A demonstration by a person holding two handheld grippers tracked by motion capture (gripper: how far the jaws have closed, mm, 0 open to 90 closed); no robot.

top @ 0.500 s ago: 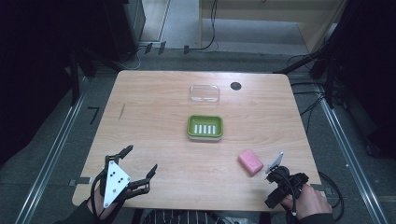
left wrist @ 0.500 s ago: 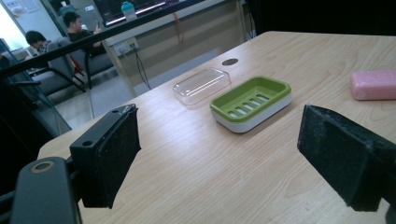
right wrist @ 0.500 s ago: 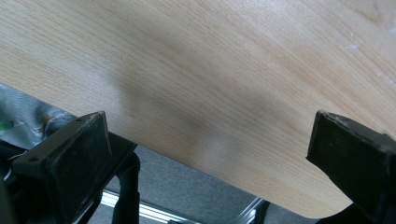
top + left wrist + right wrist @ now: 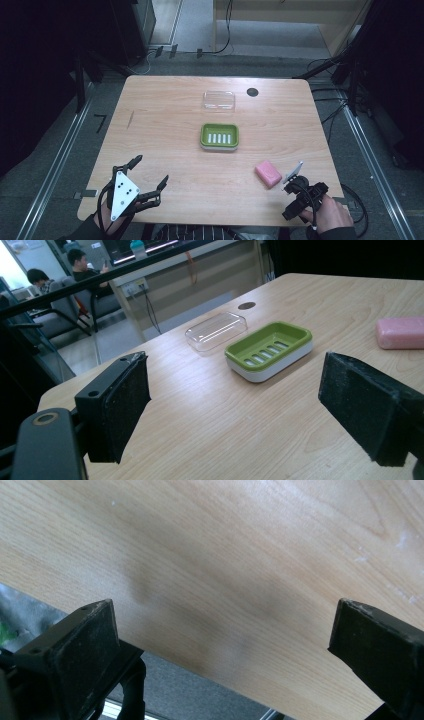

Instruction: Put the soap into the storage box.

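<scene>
though beside pink soap [image 4: 269, 173], right hand-held gripper [image 4: 225, 645] wide, empty

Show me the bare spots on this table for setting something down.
Widest bare wood: the table's left half, between the left gripper and the far edge. Also free: the near strip between both grippers. Crowded: the middle line with clear lid and green soap dish, and pink soap beside the right gripper.

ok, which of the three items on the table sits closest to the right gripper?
The pink soap bar, just beside the right gripper. The green soap dish sits mid-table, and the clear lid lies beyond it.
</scene>
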